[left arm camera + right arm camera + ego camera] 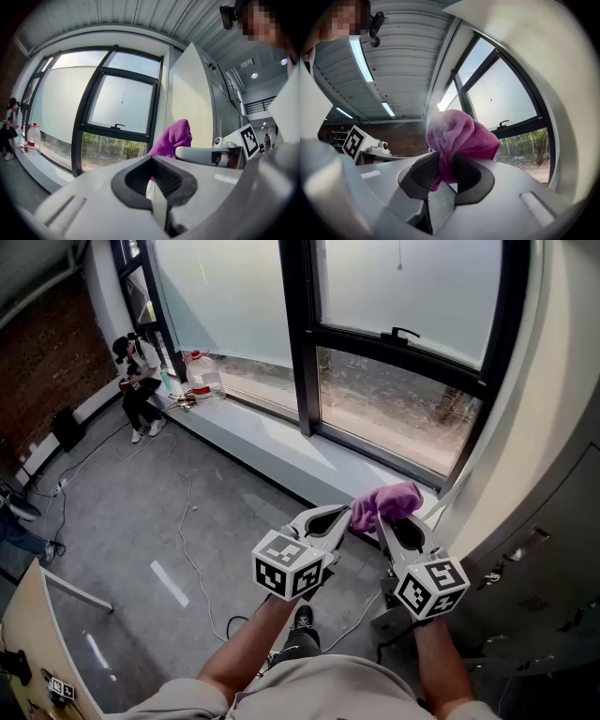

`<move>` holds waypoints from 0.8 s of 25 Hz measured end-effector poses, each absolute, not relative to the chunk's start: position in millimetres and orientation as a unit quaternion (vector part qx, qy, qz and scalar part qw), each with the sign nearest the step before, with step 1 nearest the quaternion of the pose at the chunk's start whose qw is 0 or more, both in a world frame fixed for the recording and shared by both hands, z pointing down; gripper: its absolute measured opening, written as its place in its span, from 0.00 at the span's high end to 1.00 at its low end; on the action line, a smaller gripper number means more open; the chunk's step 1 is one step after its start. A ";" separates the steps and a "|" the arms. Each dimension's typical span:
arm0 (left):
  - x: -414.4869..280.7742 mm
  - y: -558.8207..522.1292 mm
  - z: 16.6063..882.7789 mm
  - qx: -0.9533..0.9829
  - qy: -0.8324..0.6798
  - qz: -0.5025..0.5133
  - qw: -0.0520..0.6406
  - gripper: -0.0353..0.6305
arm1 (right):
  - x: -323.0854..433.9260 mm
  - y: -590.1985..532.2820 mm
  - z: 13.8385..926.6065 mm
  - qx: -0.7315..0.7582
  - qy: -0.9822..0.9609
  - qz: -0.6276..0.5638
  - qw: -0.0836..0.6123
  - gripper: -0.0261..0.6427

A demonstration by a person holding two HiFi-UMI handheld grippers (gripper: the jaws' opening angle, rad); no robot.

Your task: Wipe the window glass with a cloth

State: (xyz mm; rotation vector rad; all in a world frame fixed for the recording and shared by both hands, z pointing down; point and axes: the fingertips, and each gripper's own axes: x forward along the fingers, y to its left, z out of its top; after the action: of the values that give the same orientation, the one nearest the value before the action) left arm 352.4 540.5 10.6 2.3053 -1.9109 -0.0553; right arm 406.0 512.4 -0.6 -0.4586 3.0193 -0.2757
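- Your forearms (272,638) sit at the bottom edge of the head view, each holding a pair of tongs by its marker cube.
- Right tongs (382,521): clamped on the purple cloth (386,502); the right gripper view shows a pinched fold squeezed between the dark pads (423,173).
- Left tongs (343,513): closed, tips together with nothing gripped; they sit just beside the cloth's left end, contact unclear.
- Cloth position: held in the air low in front of the window (398,381), above the floor near the sill (281,451), not on the glass.
- Cloth shape: a bunched wad. Its long axis runs roughly left to right in the head view, and the free bulk rises out of the right tongs toward the window.
- Hidden: the cloth's lower end disappears between the right pads, and the wad covers the right tongs' tips in the head view.
- Left gripper view: only the cloth's top shows above the tongs' body, the rest is cut off.
- Lower pane (394,413) is clear, showing ground outside; upper panes look hazy.
- Far left by the sill, a small crouching person (139,381) and a bottle (195,367), too small to detail.
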 end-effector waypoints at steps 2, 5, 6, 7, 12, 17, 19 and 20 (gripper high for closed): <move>353.1 539.6 10.9 0.768 -0.636 -0.018 0.074 0.95 | 406.4 511.6 0.1 -0.150 0.984 -0.090 0.038 0.80; 352.8 537.9 11.4 0.767 -0.637 -0.017 0.073 0.95 | 406.5 509.4 0.8 -0.150 0.984 -0.091 0.039 0.80; 352.7 537.1 11.8 0.767 -0.637 -0.017 0.073 0.95 | 406.8 508.4 0.9 -0.151 0.983 -0.091 0.040 0.80; 352.8 536.2 12.1 0.767 -0.637 -0.016 0.073 0.95 | 407.4 507.3 1.0 -0.152 0.983 -0.091 0.041 0.80; 350.3 533.8 11.3 0.766 -0.638 -0.014 0.072 0.95 | 409.8 502.1 -3.3 -0.161 0.981 -0.095 0.055 0.79; 346.5 531.9 10.1 0.765 -0.640 -0.014 0.071 0.95 | 409.9 500.6 -9.5 -0.161 0.980 -0.096 0.066 0.79; 343.6 529.7 11.4 0.764 -0.641 -0.013 0.072 0.95 | 409.1 499.3 -9.9 -0.161 0.980 -0.093 0.066 0.79; 341.4 528.2 12.1 0.764 -0.642 -0.014 0.072 0.95 | 408.0 497.7 -9.0 -0.161 0.981 -0.092 0.064 0.79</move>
State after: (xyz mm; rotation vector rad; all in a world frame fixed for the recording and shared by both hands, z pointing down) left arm 341.4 528.2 12.1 2.2946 -1.9280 -0.0406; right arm 408.0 497.7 -9.0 -0.4870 2.9606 -0.2766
